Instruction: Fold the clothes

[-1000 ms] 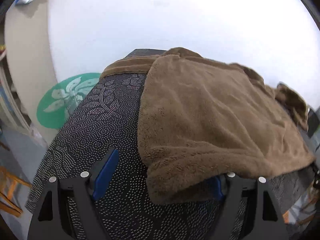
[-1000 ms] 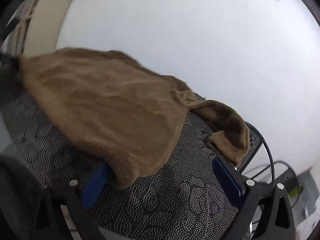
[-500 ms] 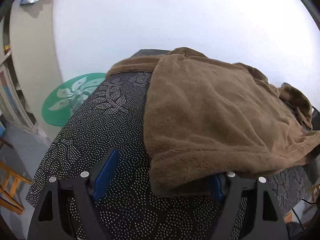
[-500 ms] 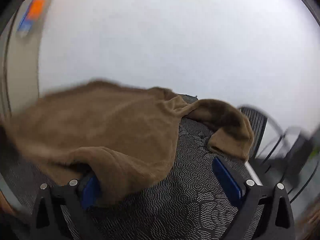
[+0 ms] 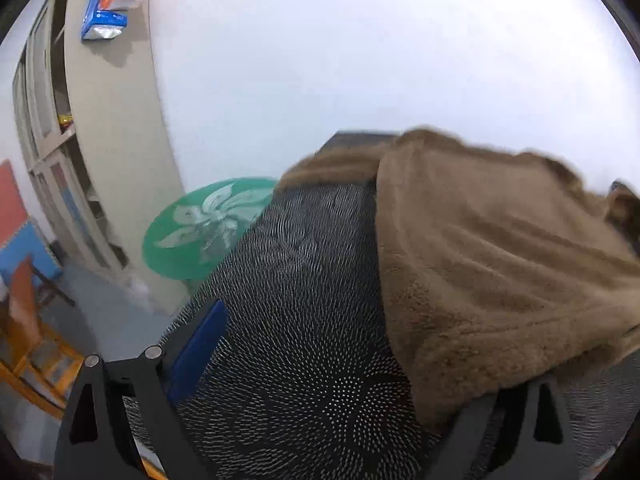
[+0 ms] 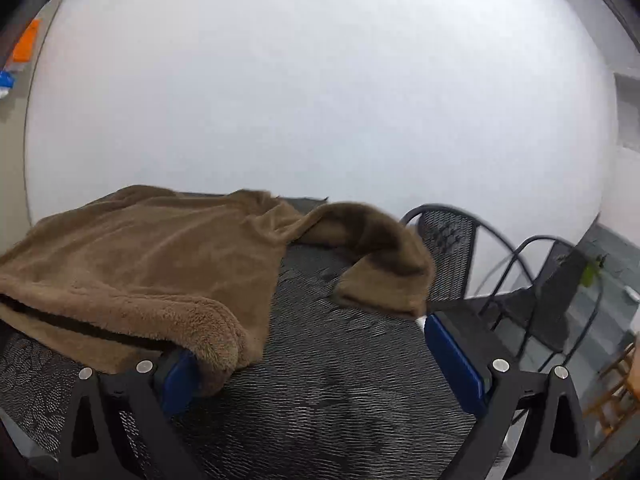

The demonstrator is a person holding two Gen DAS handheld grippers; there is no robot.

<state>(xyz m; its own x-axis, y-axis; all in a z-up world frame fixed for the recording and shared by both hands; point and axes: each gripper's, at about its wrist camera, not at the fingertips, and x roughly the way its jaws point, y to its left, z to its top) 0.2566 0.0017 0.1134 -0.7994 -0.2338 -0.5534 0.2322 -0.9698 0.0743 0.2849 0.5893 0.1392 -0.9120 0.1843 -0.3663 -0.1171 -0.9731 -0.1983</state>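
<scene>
Fingers of the left gripper (image 5: 340,364) spread wide, jaws just opened further, nothing clamped: the blue left pad (image 5: 197,350) bare over the dark dotted desk (image 5: 304,320), the right finger hidden under the near edge of the brown fleece garment (image 5: 492,264). Cannot tell whether that hidden pad touches the cloth.

Fingers of the right gripper (image 6: 320,364) likewise wide apart. Left blue pad (image 6: 178,380) tucked beneath the thick rolled hem of the garment (image 6: 140,264), cloth draped over it; right blue pad (image 6: 454,364) clear, just beside the cuff of a sleeve (image 6: 376,260). No pinch on the cloth from either pair.

Garment lying on the desk, doubled over with 2 layers visible at the near hem, bulk toward the right half of the desk in the left view. Sleeve arched out to the side, its cuff resting on the desk near the edge.

Beyond the desk: a white wall (image 6: 320,100), 2 black metal chairs (image 6: 452,248), a green round mat (image 5: 204,228) with a white flower on the floor, and orange and blue packs (image 5: 112,0) on a beige cabinet.
</scene>
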